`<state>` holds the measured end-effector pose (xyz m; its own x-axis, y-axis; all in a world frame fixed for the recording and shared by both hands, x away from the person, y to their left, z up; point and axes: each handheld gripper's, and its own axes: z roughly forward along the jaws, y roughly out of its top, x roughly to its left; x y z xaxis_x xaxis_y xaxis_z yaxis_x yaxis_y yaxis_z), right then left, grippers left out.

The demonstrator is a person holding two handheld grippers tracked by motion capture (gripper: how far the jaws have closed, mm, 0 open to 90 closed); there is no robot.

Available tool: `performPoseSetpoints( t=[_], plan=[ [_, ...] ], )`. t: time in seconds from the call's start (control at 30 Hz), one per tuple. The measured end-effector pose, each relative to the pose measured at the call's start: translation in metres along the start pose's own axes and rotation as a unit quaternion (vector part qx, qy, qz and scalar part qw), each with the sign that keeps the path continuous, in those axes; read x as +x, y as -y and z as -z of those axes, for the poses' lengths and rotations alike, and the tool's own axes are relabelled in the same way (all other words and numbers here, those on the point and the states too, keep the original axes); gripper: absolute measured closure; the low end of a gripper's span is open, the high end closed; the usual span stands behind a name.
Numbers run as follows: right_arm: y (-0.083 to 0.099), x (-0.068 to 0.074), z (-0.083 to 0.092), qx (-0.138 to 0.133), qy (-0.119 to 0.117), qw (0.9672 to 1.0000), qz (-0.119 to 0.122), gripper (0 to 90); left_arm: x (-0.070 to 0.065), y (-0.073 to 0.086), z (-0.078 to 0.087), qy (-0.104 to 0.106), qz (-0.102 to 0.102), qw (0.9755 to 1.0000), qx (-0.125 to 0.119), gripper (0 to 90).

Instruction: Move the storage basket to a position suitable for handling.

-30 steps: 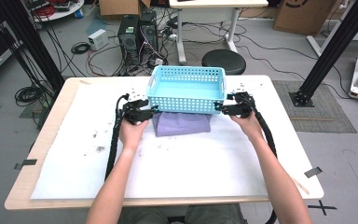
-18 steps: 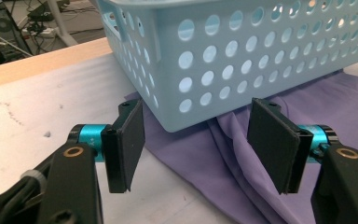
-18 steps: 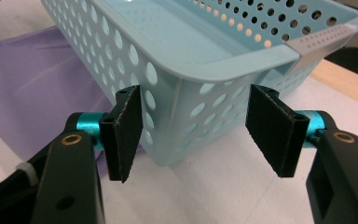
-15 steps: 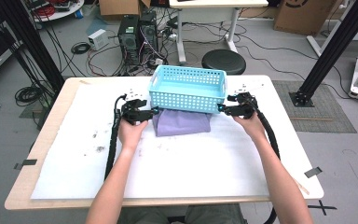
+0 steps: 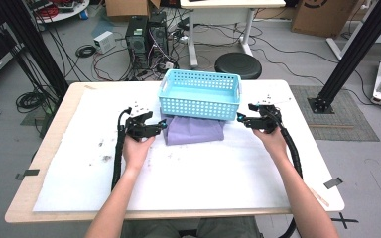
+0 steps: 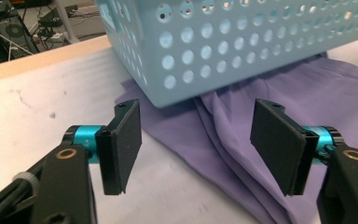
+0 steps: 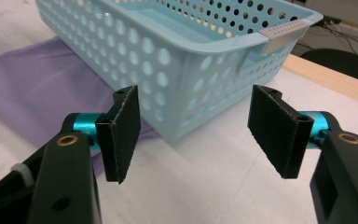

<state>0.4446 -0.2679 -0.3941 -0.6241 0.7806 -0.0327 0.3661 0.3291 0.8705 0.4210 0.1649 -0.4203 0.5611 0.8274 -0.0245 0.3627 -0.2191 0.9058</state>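
Observation:
A light blue perforated basket [image 5: 198, 106] stands at the table's far middle, its near edge resting on a folded purple cloth [image 5: 193, 133]. My left gripper [image 5: 163, 125] lies by the cloth's left end and its jaws have just been opening. In the left gripper view the gripper [image 6: 196, 140] stands open, the cloth [image 6: 223, 126] and basket corner [image 6: 242, 46] ahead of its untouched pads. My right gripper [image 5: 239, 119] is just off the basket's right end. In the right gripper view it [image 7: 193, 128] is open and empty, facing the basket wall [image 7: 144, 60] and cloth [image 7: 32, 79].
White paper [image 5: 203, 173] covers the wooden table, with dark smudges at the left. Beyond the far edge are a round black stool [image 5: 238, 64], computer towers [image 5: 146, 34] and cables on the floor. Black frame posts stand at both sides.
Both grippers have drawn back from the basket's ends toward the person. The left jaws have spread wider. The basket stays on the cloth.

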Motion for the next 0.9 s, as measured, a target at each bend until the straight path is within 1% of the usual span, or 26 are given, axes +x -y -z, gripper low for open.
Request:
performPoseSetpoints(
  t=[0.07, 0.13, 0.17, 0.2, 0.27, 0.3, 0.33, 0.37, 0.4, 0.43, 0.47, 0.5, 0.53, 0.57, 0.6, 0.63, 0.67, 0.73, 0.77, 0.8, 0.83, 0.87, 0.9],
  plan=[
    [0.004, 0.008, 0.006, -0.004, 0.001, 1.0000, -0.003, 32.2, -0.006, 0.004, 0.006, 0.001, -0.005, 1.0000, 0.003, 30.9],
    [0.008, 0.016, 0.012, -0.010, 0.003, 0.9999, 0.002, 32.1, -0.012, 0.008, 0.010, 0.004, -0.003, 1.0000, 0.002, 30.6],
    [0.010, 0.020, 0.014, -0.017, 0.007, 0.9998, 0.003, 32.1, -0.015, 0.010, 0.012, 0.005, -0.003, 1.0000, 0.007, 30.5],
    [0.013, 0.025, 0.016, -0.018, 0.010, 0.9998, -0.003, 32.1, -0.018, 0.011, 0.014, 0.011, -0.002, 0.9999, 0.010, 30.5],
    [0.018, 0.034, 0.018, -0.022, 0.019, 0.9995, -0.010, 32.9, -0.023, 0.015, 0.016, 0.018, 0.009, 0.9997, 0.016, 30.5],
    [0.021, 0.037, 0.018, -0.024, 0.020, 0.9994, -0.013, 33.0, -0.026, 0.016, 0.016, 0.025, 0.015, 0.9993, 0.022, 30.5],
    [0.023, 0.041, 0.017, -0.023, 0.017, 0.9995, -0.016, 33.5, -0.029, 0.017, 0.015, 0.025, 0.019, 0.9991, 0.027, 30.5],
    [0.025, 0.044, 0.016, -0.021, 0.016, 0.9995, -0.016, 34.2, -0.031, 0.018, 0.013, 0.026, 0.021, 0.9989, 0.032, 30.5],
    [0.028, 0.049, 0.013, -0.012, 0.018, 0.9996, -0.017, 35.0, -0.033, 0.019, 0.012, 0.024, 0.024, 0.9989, 0.032, 30.5],
    [0.029, 0.052, 0.011, -0.009, 0.019, 0.9996, -0.016, 35.0, -0.034, 0.020, 0.010, 0.020, 0.023, 0.9989, 0.035, 30.6],
    [0.030, 0.054, 0.007, -0.007, 0.015, 0.9998, -0.011, 35.2, -0.036, 0.020, 0.009, 0.017, 0.023, 0.9988, 0.040, 30.6],
    [0.031, 0.057, 0.004, 0.000, 0.011, 0.9998, -0.018, 35.8, -0.037, 0.021, 0.007, 0.017, 0.025, 0.9986, 0.044, 30.6],
    [0.032, 0.060, -0.002, 0.003, 0.005, 0.9997, -0.024, 38.2, -0.038, 0.022, 0.006, 0.015, 0.027, 0.9985, 0.045, 30.9],
    [0.032, 0.060, -0.002, 0.003, 0.005, 0.9997, -0.024, 38.2, -0.039, 0.022, 0.004, 0.013, 0.029, 0.9983, 0.048, 30.9],
    [0.033, 0.062, -0.005, 0.005, 0.003, 0.9994, -0.034, 38.3, -0.040, 0.023, 0.002, 0.011, 0.028, 0.9981, 0.054, 31.3],
    [0.033, 0.063, -0.011, 0.011, -0.002, 0.9988, -0.047, 38.4, -0.041, 0.024, 0.000, 0.008, 0.032, 0.9978, 0.058, 31.5],
    [0.033, 0.063, -0.011, 0.011, -0.002, 0.9988, -0.047, 38.4, -0.041, 0.025, -0.001, 0.008, 0.033, 0.9974, 0.064, 31.5],
    [0.034, 0.065, -0.019, 0.025, 0.002, 0.9984, -0.050, 38.5, -0.041, 0.027, -0.004, 0.010, 0.041, 0.9966, 0.072, 32.6],
    [0.035, 0.067, -0.026, 0.037, 0.004, 0.9977, -0.057, 38.9, -0.042, 0.028, -0.005, 0.007, 0.043, 0.9964, 0.073, 33.1],
    [0.035, 0.067, -0.026, 0.037, 0.004, 0.9977, -0.057, 38.9, -0.042, 0.028, -0.007, 0.005, 0.047, 0.9960, 0.076, 33.1],
    [0.035, 0.069, -0.033, 0.052, 0.004, 0.9964, -0.067, 40.1, -0.041, 0.029, -0.007, 0.006, 0.046, 0.9957, 0.080, 35.7],
    [0.035, 0.069, -0.033, 0.052, 0.004, 0.9964, -0.067, 40.1, -0.042, 0.029, -0.008, 0.002, 0.050, 0.9953, 0.084, 35.7],
    [0.035, 0.069, -0.036, 0.058, 0.004, 0.9962, -0.065, 42.0, -0.042, 0.028, -0.008, -0.001, 0.049, 0.9951, 0.086, 35.9]
  ],
)
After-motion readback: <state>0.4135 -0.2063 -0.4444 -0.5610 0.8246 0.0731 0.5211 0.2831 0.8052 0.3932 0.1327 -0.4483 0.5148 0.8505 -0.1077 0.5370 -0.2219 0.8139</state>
